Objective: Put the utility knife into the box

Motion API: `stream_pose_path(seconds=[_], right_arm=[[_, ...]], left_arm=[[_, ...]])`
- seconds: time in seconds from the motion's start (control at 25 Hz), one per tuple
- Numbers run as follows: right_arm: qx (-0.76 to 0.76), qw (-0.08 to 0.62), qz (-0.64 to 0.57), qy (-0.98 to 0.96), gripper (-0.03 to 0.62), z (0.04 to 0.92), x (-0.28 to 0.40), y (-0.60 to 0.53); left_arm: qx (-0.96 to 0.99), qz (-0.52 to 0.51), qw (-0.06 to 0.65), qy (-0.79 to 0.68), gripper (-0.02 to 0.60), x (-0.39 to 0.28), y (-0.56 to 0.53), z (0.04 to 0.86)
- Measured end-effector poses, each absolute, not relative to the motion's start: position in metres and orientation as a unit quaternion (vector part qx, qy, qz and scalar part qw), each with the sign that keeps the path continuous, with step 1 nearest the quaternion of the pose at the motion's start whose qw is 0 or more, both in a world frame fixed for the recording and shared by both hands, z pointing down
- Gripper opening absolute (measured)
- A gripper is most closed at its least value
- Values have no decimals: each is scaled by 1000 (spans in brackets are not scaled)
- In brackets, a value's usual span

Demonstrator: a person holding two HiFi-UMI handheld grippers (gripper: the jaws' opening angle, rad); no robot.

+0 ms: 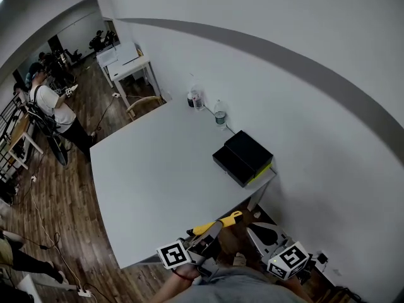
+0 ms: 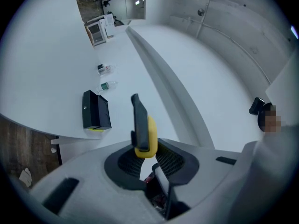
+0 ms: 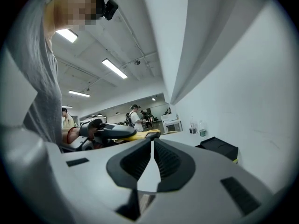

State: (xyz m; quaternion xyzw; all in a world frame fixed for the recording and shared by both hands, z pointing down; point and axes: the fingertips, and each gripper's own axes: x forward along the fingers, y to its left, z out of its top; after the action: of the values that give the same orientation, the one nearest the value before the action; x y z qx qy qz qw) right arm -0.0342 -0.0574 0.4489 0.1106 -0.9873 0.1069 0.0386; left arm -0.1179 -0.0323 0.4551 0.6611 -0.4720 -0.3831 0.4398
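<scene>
Our left tongs (image 2: pixel 145 154) pinch the utility knife (image 2: pixel 141 122) endwise for carrying to the box (image 2: pixel 96 110) well ahead on the bench (image 1: pixel 158 169); our right tongs (image 3: pixel 152 143) are pressed together, empty.

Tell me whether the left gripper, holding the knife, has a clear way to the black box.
Probably yes. The left gripper, shut on the utility knife, hangs off the near edge of the table, and only bare tabletop lies between it and the box. Whether the box is open is unclear.
</scene>
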Motion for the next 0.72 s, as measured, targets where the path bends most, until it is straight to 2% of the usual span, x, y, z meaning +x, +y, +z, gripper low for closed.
stream_pose_path(seconds=[0.32, 0.72], right_arm=[[113, 40, 104, -987, 38, 450, -25, -119], [117, 36, 111, -986, 38, 453, -32, -146]], left_arm=[[670, -388, 428, -466, 75, -110, -97, 446], [665, -380, 432, -475, 75, -128, -126, 453]])
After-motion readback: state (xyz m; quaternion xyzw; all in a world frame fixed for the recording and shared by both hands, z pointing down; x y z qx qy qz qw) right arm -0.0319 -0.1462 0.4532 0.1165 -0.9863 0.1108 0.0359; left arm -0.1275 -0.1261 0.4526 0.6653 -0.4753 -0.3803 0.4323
